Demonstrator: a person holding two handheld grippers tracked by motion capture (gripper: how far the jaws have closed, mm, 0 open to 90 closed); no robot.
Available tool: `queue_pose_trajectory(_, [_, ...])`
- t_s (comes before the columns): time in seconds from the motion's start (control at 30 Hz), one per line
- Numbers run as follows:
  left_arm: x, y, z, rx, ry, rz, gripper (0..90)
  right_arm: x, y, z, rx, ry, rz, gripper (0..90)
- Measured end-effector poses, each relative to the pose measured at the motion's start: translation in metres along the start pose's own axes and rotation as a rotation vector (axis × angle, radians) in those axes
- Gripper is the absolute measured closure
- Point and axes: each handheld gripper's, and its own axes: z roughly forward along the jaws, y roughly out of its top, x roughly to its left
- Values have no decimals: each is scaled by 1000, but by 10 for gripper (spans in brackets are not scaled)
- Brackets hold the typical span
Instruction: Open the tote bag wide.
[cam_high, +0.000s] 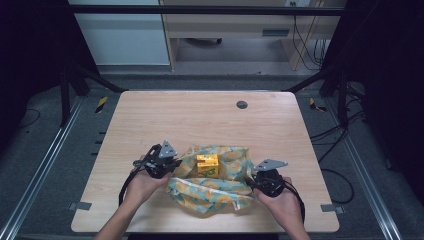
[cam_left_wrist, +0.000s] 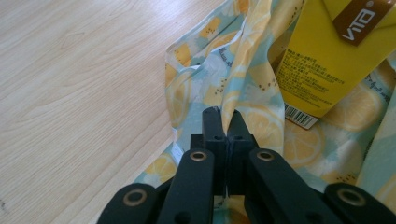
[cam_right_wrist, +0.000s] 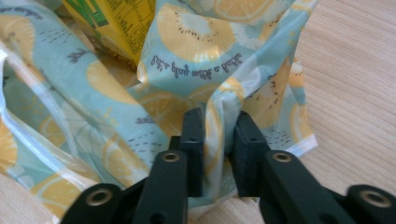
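Note:
A lemon-print cloth bag (cam_high: 215, 185) in pale blue and yellow lies near the table's front edge. A yellow drink carton (cam_high: 207, 164) sits in its opening. My left gripper (cam_high: 172, 164) is shut on the bag's left edge; in the left gripper view a fold of the bag (cam_left_wrist: 243, 79) runs between the jaws of the left gripper (cam_left_wrist: 228, 122), with the carton (cam_left_wrist: 327, 56) just beyond. My right gripper (cam_high: 253, 181) is shut on the bag's right edge. In the right gripper view the right gripper (cam_right_wrist: 219, 128) pinches the bag (cam_right_wrist: 196, 70), and the carton (cam_right_wrist: 116, 23) shows behind.
The wooden table (cam_high: 200, 115) has a round grey cable cap (cam_high: 242, 104) at the back. Black frame posts stand at both sides, with cables on the floor to the right. A desk (cam_high: 240, 30) stands beyond the table.

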Motion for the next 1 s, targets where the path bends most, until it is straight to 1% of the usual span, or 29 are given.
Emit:
queue_pose_trajectory(0.1, [5,-3,-2,-11,13,-12,900,3,-2,-3,10,1,-26,863])
queue_pose_trajectory(0.13, [6,-4,-2,-13,17,-17,900,3,-3,-4,15,-3,-50,877])
queue_pose_trajectory(0.17, [9,-5,-3,-18,21,-28,900,3,-3,-4,15,-3,-50,877])
queue_pose_trajectory(0.2, [11,-6,-3,-18,22,-38,900,2,-5,-4,18,-8,-66,884])
queue_pose_trajectory(0.23, [13,-7,-4,-25,26,-45,900,2,-5,-4,18,-8,-66,884])
queue_pose_trajectory(0.37, [17,-10,-4,-24,65,-43,900,-2,-8,-3,35,-28,-86,890])
queue_pose_trajectory(0.4, [18,-11,-3,-20,70,-45,900,-4,-9,-2,45,-35,-102,891])
queue_pose_trajectory(0.57, [21,-17,4,-15,83,-54,900,-11,-13,1,55,-45,-112,893])
queue_pose_trajectory(0.6, [21,-18,6,-14,84,-57,900,-14,-14,3,51,-42,-123,894])
queue_pose_trajectory(0.67, [21,-20,9,-8,88,-58,900,-19,-16,5,56,-42,-123,895])
queue_pose_trajectory(0.7, [21,-21,10,-6,86,-60,900,-22,-18,6,50,-30,-126,895])
queue_pose_trajectory(0.73, [21,-22,11,-3,83,-61,900,-24,-19,7,50,-31,-132,895])
queue_pose_trajectory(0.77, [22,-23,12,-3,82,-61,900,-26,-19,8,57,-29,-132,895])
queue_pose_trajectory(1.0, [23,-26,19,4,79,-66,900,-40,-23,16,54,-9,-116,898])
